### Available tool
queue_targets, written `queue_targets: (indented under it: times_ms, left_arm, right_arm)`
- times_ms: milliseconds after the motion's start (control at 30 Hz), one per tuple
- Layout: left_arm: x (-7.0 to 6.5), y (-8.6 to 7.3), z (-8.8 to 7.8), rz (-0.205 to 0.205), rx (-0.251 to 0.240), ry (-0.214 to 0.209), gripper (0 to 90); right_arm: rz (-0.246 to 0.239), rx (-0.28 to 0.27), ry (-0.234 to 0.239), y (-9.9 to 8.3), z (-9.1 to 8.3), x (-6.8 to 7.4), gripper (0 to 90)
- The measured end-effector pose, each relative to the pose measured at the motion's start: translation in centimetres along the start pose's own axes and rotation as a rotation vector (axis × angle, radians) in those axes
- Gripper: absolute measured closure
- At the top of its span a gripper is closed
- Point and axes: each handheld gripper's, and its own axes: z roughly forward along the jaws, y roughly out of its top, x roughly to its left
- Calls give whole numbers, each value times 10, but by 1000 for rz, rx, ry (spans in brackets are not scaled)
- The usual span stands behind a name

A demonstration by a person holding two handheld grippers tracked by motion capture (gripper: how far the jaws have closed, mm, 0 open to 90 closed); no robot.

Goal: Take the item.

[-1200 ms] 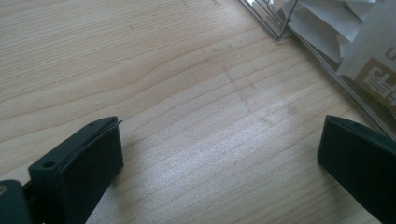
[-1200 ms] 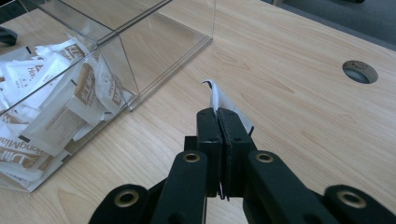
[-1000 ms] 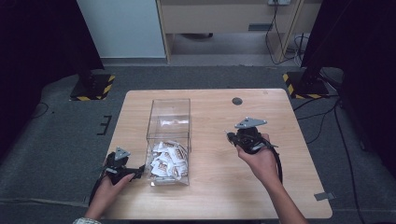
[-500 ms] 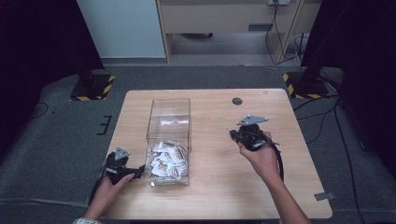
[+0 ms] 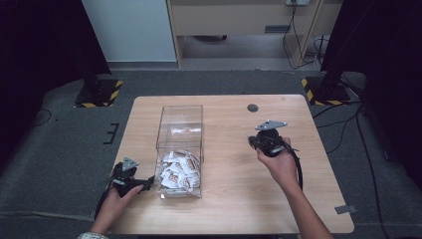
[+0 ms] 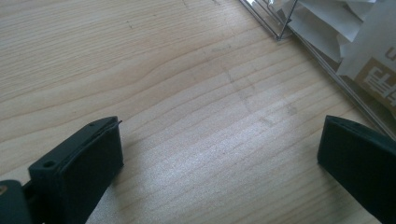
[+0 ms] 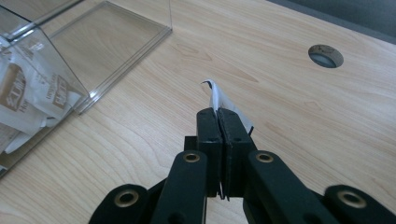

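A: What is the right gripper (image 7: 218, 116) doing?
B: Its 2 black fingers (image 7: 208, 135) are pressed together on a thin white paper packet (image 7: 219, 100). The packet sticks out past the fingertips, over the light wooden table (image 5: 234, 204).
A: And the left gripper (image 6: 219, 154)?
B: Its fingers (image 6: 79, 163) are spread wide, with bare table between them.
A: Where is the clear plastic box (image 5: 180, 117)?
B: Just past the left fingers. White and brown packets (image 5: 178, 170) are piled inside. It is well apart from the right fingers.
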Motion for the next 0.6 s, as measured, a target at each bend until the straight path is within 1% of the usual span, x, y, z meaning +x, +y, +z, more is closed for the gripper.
queue_targets:
  times_ms: [233,467,600]
  left_arm:
    - [0,0,0,0,0,0,0]
    - [0,0,0,0,0,0,0]
    - [0,0,0,0,0,0,0]
  right_arm:
    - [7,22,-4,-3,9,-5,884]
    - [17,44,-13,-13,14,-12,882]
    - [37,55,-12,-18,19,-17,882]
